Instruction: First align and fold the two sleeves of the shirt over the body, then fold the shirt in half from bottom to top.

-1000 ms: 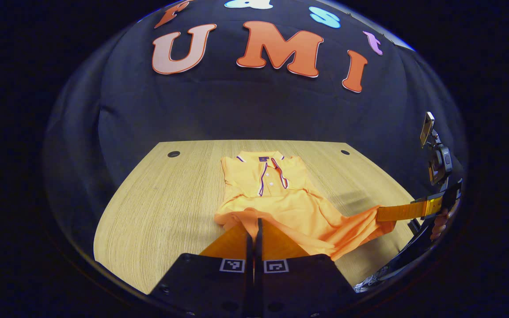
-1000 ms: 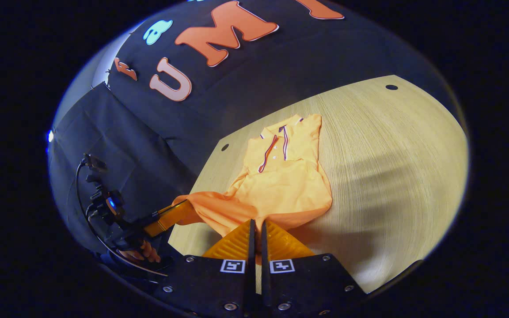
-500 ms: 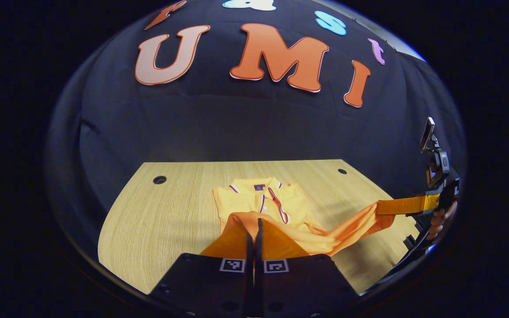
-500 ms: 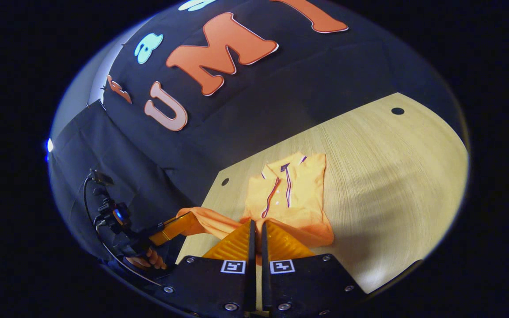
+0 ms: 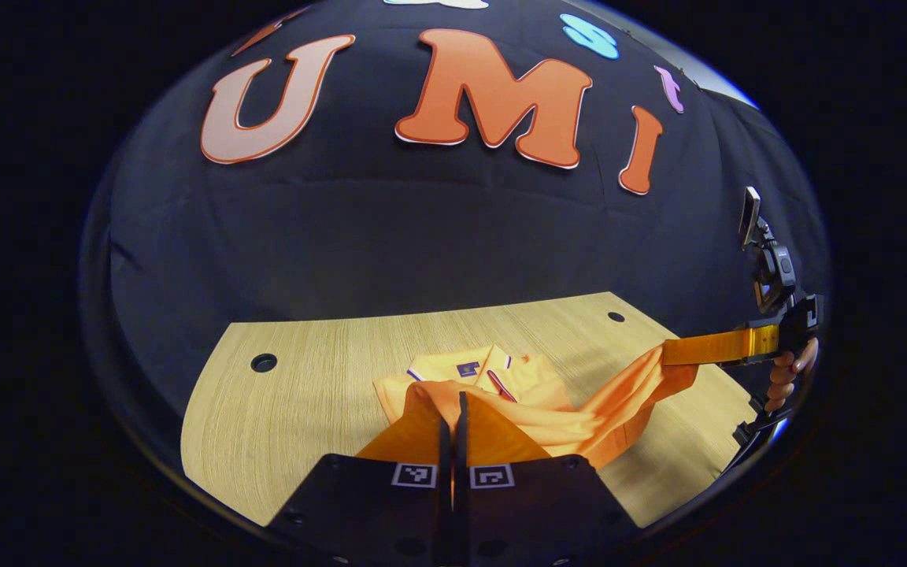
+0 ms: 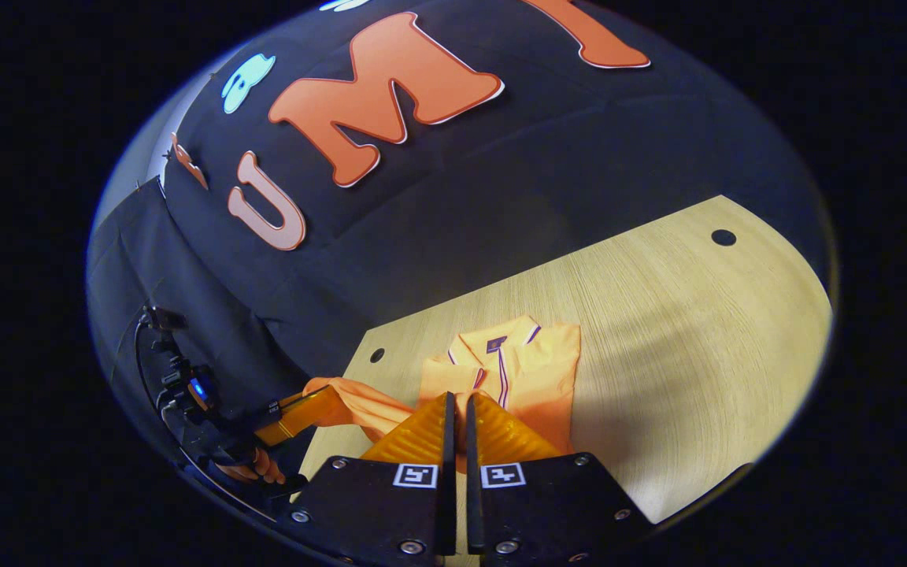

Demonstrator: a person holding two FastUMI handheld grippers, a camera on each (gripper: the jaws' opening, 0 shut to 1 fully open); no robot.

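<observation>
You had both grippers clamped on the bottom hem of the orange polo shirt (image 5: 532, 394) and lifted off the wooden table (image 5: 304, 394). In the left gripper view, your left gripper (image 5: 454, 409) had its two fingers pressed together on one hem corner, with the cloth bunched right at the tips. Farther off to the right in that same view, your right gripper (image 5: 674, 353) pinched the other hem corner, and your hand (image 5: 784, 376) gripped its handle (a small device was mounted above it). The hem hung in a sagging band between the two grippers, raised above the table. Beyond that band, the collar (image 5: 469, 366) end of the shirt lay flat on the table, with the striped placket facing up. In the right gripper view, the right gripper (image 6: 457, 413) likewise had its fingers closed on orange cloth, and the shirt (image 6: 524, 370) body lay on the table (image 6: 697, 331) just ahead of them, collar (image 6: 497, 340) toward the booth wall. At the lower left there, the left gripper (image 6: 308, 402) held its hem corner beyond the table's edge.
</observation>
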